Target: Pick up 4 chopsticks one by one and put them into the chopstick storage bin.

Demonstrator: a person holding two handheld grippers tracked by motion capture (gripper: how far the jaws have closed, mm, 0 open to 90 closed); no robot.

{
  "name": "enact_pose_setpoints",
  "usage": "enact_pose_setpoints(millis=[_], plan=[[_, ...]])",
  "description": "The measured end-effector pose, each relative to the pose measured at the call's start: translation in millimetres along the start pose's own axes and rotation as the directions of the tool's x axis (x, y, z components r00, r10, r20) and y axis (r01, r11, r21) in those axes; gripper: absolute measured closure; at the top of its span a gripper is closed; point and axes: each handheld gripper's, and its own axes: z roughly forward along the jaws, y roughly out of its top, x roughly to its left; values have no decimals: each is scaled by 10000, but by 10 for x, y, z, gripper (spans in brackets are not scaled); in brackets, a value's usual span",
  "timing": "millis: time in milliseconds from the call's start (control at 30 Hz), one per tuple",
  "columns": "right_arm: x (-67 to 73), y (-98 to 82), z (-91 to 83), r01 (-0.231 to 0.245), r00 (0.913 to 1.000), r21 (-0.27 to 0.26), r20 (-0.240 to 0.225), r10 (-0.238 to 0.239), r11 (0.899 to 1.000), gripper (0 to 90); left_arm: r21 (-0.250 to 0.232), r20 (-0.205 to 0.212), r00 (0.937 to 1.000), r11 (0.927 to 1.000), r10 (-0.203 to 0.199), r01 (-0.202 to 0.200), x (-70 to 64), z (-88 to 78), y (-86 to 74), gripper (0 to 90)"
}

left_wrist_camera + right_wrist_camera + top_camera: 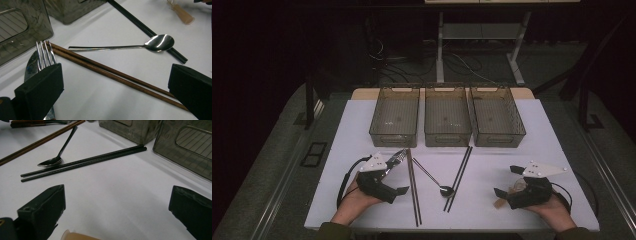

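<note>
Cutlery lies on the white table [362, 125] between my two grippers. A silver fork [45, 53] rests on a knife [30, 66] just beyond one jaw of my left gripper [115, 90]. A pair of brown chopsticks [413, 187] runs front to back, beside a spoon [434, 180] and a pair of black chopsticks [459, 177]. My left gripper [398, 176] stands open, gripping nothing. My right gripper [506, 181] also stands open at the front right, with bare table between its jaws. It faces the black chopsticks [82, 161] and the spoon [50, 161].
Three clear grey bins stand in a row at the back: left [393, 137], middle [447, 137], right [499, 139]. A small tan piece [500, 203] lies by the right gripper. Open table surface lies ahead of the right gripper. Beyond the table are a dark floor and desk legs [440, 50].
</note>
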Motion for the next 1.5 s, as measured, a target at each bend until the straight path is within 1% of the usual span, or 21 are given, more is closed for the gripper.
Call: enact_pose_setpoints(millis=[167, 267, 367, 400, 467, 500, 533, 567, 600, 633, 667, 700, 733, 767, 800, 867, 900, 933, 1067, 1367, 1500], plan=[[-6, -2, -10, -22, 10000, -54, 0, 22, 10000, 10, 83, -44, 9999, 9999, -93, 93, -11, 29, 3, 0], [-13, -6, -9, -31, 10000, -36, 26, 31, 10000, 10, 231, -99, 9999, 9997, -58, 60, -10, 44, 6, 55], [-16, -5, -8, -66, 10000, -39, 21, 66, 10000, 10, 144, -55, 9999, 9998, -109, 110, -27, 50, 15, 93], [-18, -4, -9, -67, 10000, -52, 24, 68, 10000, 10, 110, 0, 9999, 9999, -126, 126, -34, 47, 17, 154], [-20, 1, -11, -67, 10000, -97, 42, 67, 9999, 10, 90, 69, 9999, 9999, -113, 113, -54, 42, 20, 212], [-20, 1, -11, -67, 10000, -97, 42, 67, 9999, 10, 58, 171, 9998, 9999, -119, 118, -61, 44, 20, 212], [-18, 8, -9, -77, 9999, -108, 88, 78, 9999, 10, 61, 241, 9996, 9998, -169, 168, -67, 51, 22, 286], [-18, 8, -9, -77, 9999, -108, 88, 78, 9999, 10, 109, 339, 9993, 9998, -150, 146, -68, 57, 24, 286], [-16, 17, -8, -61, 9999, -129, 109, 62, 9999, 10, 119, 473, 9988, 9998, -147, 142, -74, 64, 24, 390], [-16, 17, -8, -61, 9999, -129, 109, 62, 9999, 10, 155, 596, 9981, 9998, -131, 122, -79, 71, 26, 390], [-16, 18, -7, -71, 9999, -150, 121, 73, 9999, 10, 158, 717, 9973, 9998, -150, 139, -87, 77, 28, 442], [-18, 17, -6, -64, 9999, -127, 114, 66, 9999, 10, 174, 851, 9963, 9998, -111, 97, -93, 83, 30, 543], [-18, 17, -7, -62, 9999, -123, 110, 63, 9999, 10, 227, 896, 9960, 9997, -26, 5, -100, 85, 35, 585], [-18, 17, -7, -62, 9999, -123, 110, 63, 9999, 10, 186, 987, 9951, 9998, -61, 43, -114, 92, 38, 585], [-17, 14, -6, -50, 9999, -101, 124, 51, 9999, 10, 154, 1089, 9940, 9999, -78, 61, -123, 102, 41, 666], [-15, 14, -9, -51, 9999, -119, 131, 53, 9999, 10, 287, 1165, 9932, 9996, -64, 31, -143, 126, 53, 727], [-15, 14, -9, -51, 9999, -119, 131, 53, 9999, 10, 354, 1231, 9924, 9994, -55, 11, -152, 144, 58, 727], [-18, 15, -10, -81, 9999, -132, 134, 83, 9999, 10, 462, 1294, 9916, 9989, -15, -45, -162, 162, 62, 787], [-19, 17, -4, -61, 9999, -97, 122, 63, 9999, 10, 943, 1567, 9876, 9952, 126, -276, -205, 231, 67, 890], [-18, 16, -8, -72, 9999, -128, 130, 74, 9999, 10, 1504, 1899, 9814, 9869, 298, -590, -295, 368, 76, 891], [-15, 17, -7, -63, 9999, -132, 103, 65, 9999, 10, 1720, 1891, 9814, 9828, 341, -673, -304, 411, 71, 891]])
